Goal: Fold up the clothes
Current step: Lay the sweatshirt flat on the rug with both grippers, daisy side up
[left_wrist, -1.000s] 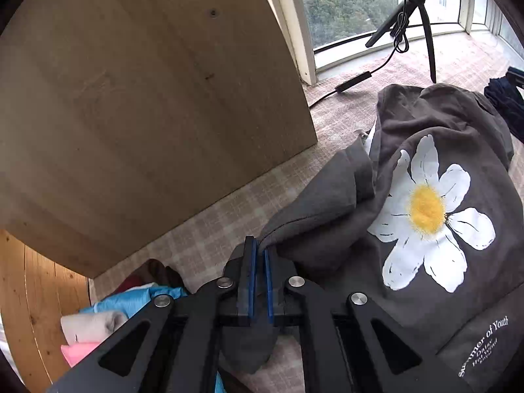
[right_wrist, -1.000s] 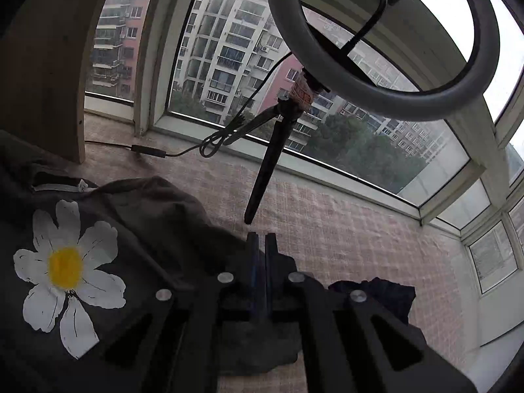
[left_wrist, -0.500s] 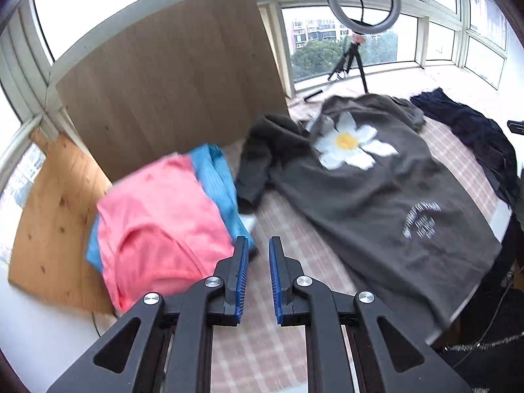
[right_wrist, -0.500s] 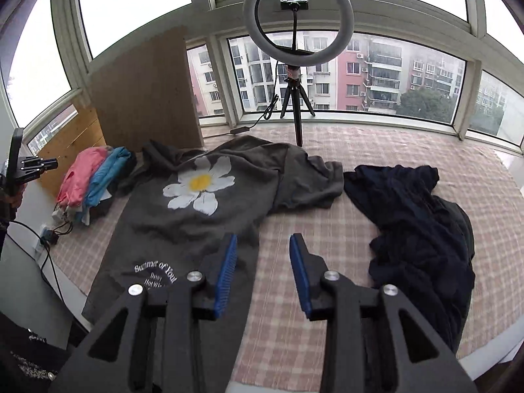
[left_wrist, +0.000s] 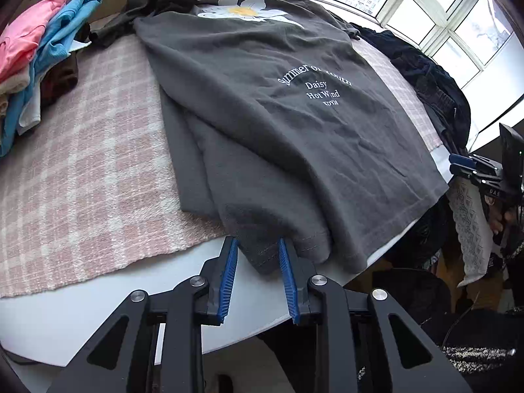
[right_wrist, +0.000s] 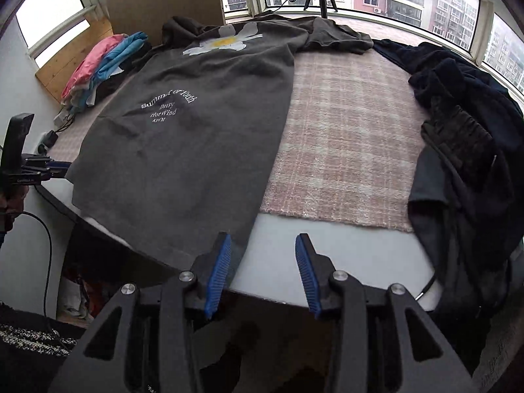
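The grey T-shirt [left_wrist: 281, 104] lies spread, print up, on the checked blanket [left_wrist: 82, 170], its hem hanging over the near table edge. Both tongs are parted: the left gripper [left_wrist: 257, 275] straddles a bunched hem corner, the right gripper [right_wrist: 262, 275] stands just beside the shirt's other hem corner. I'd judge they are lining up to pinch the hem. The print reads "Daisy", "Hot Wind".

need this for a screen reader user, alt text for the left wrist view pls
The open left gripper straddles the hem corner of a dark grey daisy-print t-shirt spread on a pink checked cloth. Folded pink and blue clothes sit far left.
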A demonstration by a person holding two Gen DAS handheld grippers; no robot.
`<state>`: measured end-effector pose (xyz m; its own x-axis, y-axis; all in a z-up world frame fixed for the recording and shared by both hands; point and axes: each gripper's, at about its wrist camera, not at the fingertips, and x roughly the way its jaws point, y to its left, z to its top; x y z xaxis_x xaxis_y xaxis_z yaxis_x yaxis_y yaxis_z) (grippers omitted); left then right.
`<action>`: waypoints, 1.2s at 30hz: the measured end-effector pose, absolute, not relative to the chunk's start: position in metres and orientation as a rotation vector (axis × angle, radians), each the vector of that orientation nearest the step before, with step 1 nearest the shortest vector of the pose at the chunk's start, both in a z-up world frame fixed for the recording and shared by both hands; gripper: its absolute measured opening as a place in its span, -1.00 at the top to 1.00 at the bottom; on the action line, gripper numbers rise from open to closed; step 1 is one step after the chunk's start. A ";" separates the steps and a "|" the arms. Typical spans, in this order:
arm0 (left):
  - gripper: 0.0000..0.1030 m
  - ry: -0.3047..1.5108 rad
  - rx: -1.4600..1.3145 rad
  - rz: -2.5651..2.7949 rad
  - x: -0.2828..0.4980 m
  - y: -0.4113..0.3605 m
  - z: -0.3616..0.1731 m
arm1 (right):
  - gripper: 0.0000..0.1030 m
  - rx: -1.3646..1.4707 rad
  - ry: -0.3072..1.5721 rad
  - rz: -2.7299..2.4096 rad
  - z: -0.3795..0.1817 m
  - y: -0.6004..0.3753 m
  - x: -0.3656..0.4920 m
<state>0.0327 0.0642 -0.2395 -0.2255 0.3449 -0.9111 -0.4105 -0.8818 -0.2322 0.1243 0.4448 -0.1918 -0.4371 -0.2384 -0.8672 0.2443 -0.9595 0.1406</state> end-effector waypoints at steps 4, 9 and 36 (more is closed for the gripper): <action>0.98 0.072 -1.586 2.149 0.033 0.063 -0.241 | 0.22 1.463 0.045 -2.408 -0.198 0.432 0.127; 0.97 0.045 -1.589 2.178 0.034 0.055 -0.233 | 0.22 1.462 0.108 -2.387 -0.205 0.418 0.126; 0.94 0.089 -1.562 2.562 0.058 -0.059 -0.157 | 0.26 1.303 0.162 -2.424 -0.178 0.398 0.134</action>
<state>0.0583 -0.0585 -0.1573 -0.4513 0.0883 -0.8880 -0.1501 -0.9884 -0.0221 0.1336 0.3983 -0.1779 -0.4961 -0.2766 -0.8230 0.3836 -0.9202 0.0781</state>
